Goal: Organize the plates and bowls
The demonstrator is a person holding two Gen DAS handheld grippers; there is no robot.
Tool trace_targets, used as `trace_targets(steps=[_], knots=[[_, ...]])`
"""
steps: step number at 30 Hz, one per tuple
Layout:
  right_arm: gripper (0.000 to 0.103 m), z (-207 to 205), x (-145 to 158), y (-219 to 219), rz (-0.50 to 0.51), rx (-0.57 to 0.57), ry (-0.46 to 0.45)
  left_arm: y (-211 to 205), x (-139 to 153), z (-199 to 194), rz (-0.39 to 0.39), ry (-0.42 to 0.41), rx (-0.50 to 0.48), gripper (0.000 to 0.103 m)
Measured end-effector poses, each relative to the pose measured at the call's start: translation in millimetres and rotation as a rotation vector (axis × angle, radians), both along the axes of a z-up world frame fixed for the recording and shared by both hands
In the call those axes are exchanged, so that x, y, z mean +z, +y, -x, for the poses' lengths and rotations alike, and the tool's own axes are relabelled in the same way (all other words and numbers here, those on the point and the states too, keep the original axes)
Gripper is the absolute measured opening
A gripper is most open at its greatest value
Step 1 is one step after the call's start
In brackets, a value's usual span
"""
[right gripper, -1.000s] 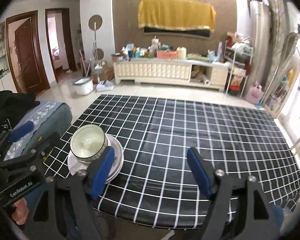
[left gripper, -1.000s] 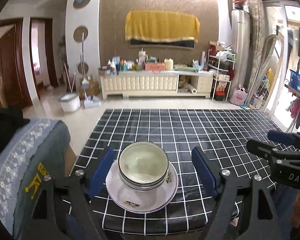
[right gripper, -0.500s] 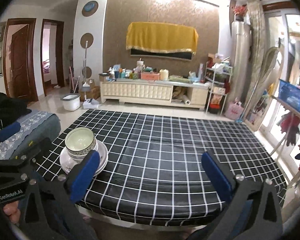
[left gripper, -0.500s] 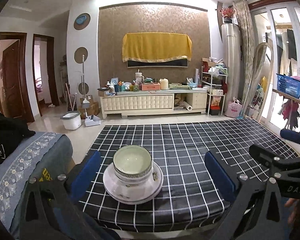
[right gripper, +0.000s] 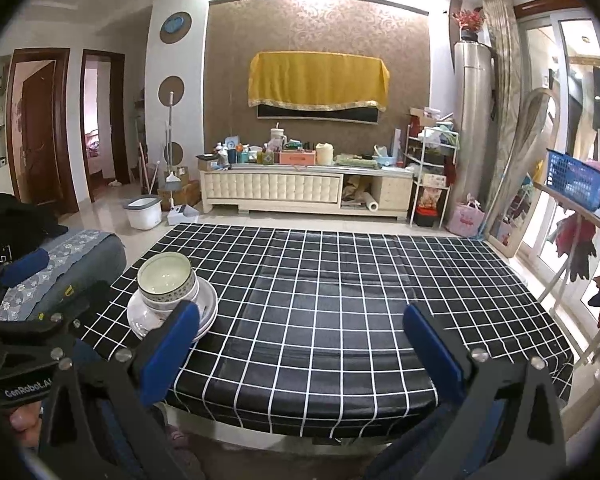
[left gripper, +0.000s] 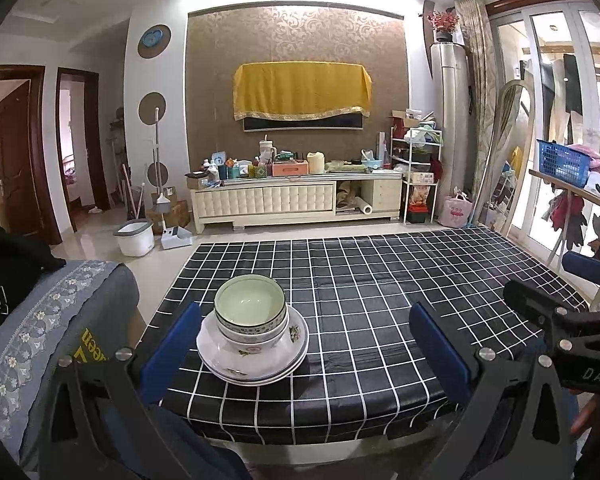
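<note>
Neatly stacked crockery sat near the left end of the black, white-gridded tabletop, both pairs of jaws wide apart and holding nothing.

Two pale green-lined ceramic bowls were nested one inside the other, the top one empty, and they rested on a pile of white floral-printed plates. The left gripper hung at the near edge of the tabletop, its blue pads clear of the stack, which lay just ahead between them. The right gripper faced bare cloth further right, the stack beyond its left pad. Across the room, a blue plastic basket held clothes.
</note>
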State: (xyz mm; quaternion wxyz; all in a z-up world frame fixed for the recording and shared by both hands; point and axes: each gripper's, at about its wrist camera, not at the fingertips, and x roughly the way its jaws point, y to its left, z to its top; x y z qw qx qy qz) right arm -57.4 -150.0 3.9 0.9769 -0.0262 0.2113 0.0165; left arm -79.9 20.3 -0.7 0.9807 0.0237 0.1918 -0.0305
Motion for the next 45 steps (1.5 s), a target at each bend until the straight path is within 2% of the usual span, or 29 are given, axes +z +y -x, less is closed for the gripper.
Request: trace_targets(steps=[31, 45], knots=[[0.103, 3.0, -6.9, -7.2, -0.018, 0.018, 0.039, -5.7, 0.4, 5.2, -0.011, 0.034, -0.015, 0.103], [0.103, 1.4, -9.6, -9.7, -0.028, 0.019, 0.037, -4.0, -1.0, 2.9, 0.008, 0.047, -0.032, 0.103]])
